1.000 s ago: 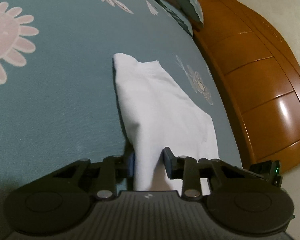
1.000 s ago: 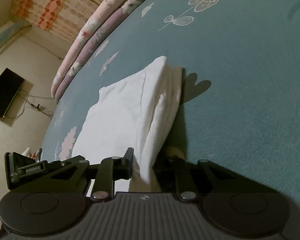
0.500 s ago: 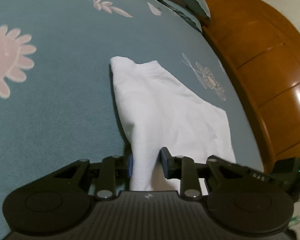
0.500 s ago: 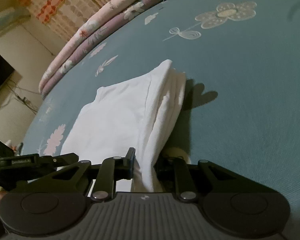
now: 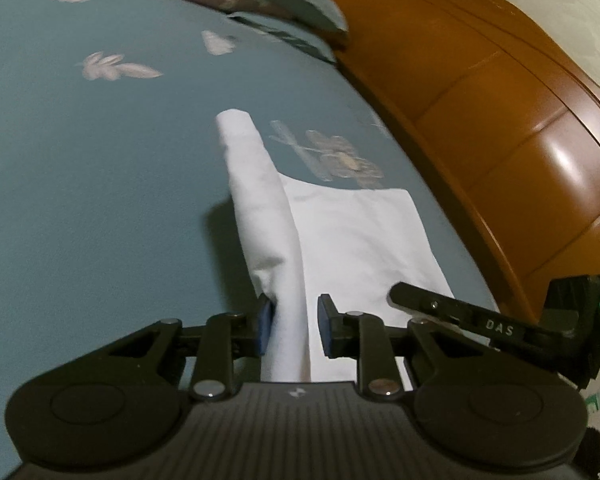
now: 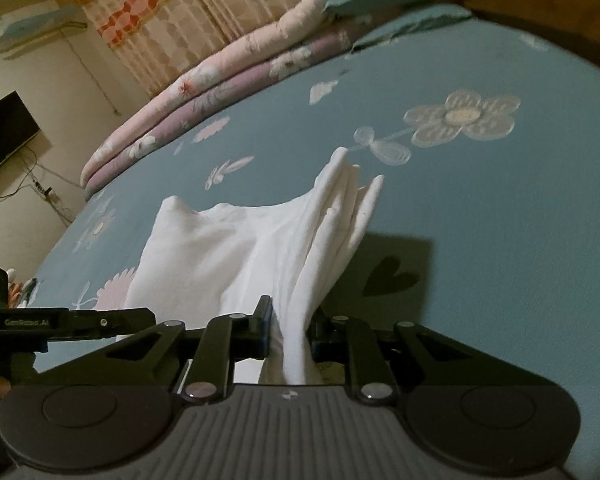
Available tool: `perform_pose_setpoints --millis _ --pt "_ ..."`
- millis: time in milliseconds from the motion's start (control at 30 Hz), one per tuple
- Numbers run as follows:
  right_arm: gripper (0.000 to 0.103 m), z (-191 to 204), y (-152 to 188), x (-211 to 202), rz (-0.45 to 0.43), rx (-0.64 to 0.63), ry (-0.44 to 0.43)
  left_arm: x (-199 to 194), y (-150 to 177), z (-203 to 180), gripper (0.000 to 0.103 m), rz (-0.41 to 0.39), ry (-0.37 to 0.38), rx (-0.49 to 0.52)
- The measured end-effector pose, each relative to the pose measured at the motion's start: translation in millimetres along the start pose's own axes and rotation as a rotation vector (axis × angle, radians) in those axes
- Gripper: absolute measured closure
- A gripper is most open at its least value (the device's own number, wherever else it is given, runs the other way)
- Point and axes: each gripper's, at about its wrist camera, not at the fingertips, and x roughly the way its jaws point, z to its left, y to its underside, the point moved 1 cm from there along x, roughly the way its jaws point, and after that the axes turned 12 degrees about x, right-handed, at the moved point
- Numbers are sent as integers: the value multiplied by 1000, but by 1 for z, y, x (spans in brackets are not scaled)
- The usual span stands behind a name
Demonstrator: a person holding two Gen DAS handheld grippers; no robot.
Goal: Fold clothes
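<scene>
White cloth [image 5: 352, 236] lies on the bed [image 5: 100, 184], which has a blue sheet with pale flowers on it. It is a folded piece of clothing. One bunched edge of it is lifted up off the sheet.

The left gripper [image 5: 293, 326] has that edge between its jaws. The jaws are narrow and are closing on the cloth.

The right gripper [image 6: 290, 330] holds another bunch of the same cloth, and its jaws are narrow too, pinched on the folds.

Rolled blankets [image 6: 204, 92] lie at the far side of the bed. A brown wooden bed frame [image 5: 500, 128] runs along one edge.
</scene>
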Motion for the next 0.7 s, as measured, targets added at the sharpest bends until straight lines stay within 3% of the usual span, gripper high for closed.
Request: perform_pose_setpoints --millis 367,567,700 --pt "83 -48 -50 -44 -115 -25 138 55 -45 -65 85 -8 135 142" --pt "85 -87 -70 -36 -66 -27 191 89 -53 -77 87 13 161 131" --pt "84 -99 -68 -34 -39 -23 179 91 -43 -61 82 37 121 92"
